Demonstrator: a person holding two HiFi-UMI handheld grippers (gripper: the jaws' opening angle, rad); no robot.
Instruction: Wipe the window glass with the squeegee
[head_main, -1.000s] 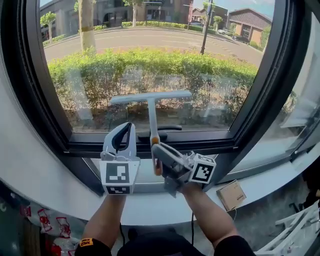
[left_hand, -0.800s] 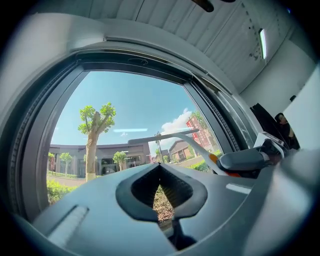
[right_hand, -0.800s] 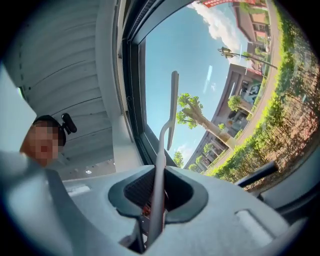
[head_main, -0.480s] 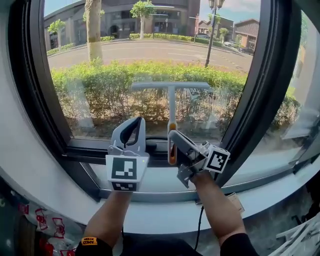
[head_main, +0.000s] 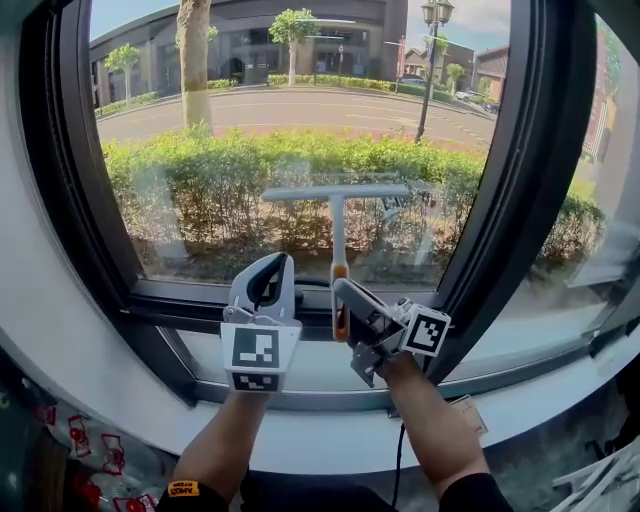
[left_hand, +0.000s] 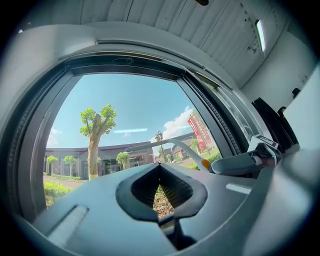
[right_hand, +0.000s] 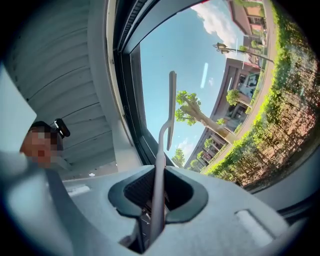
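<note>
The squeegee has a pale T-shaped blade (head_main: 335, 191) lying flat against the lower window glass (head_main: 200, 160), and a white handle with an orange band (head_main: 340, 272). My right gripper (head_main: 342, 292) is shut on that handle just below the band. In the right gripper view the handle (right_hand: 158, 190) runs up between the jaws to the blade (right_hand: 171, 107). My left gripper (head_main: 270, 264) stands upright just left of the handle, shut on nothing. Its tips meet in the left gripper view (left_hand: 159, 167), where the squeegee (left_hand: 172, 145) shows to the right.
A thick black window frame (head_main: 520, 200) bounds the pane, with a second pane to its right. A white sill (head_main: 320, 440) curves below the glass. A cardboard box (head_main: 470, 416) lies on the floor at the right, and red-and-white bags (head_main: 85, 445) at the lower left.
The squeegee and my right gripper have moved right along the glass, towards the right frame post. My left gripper moved along beside them, still shut.
</note>
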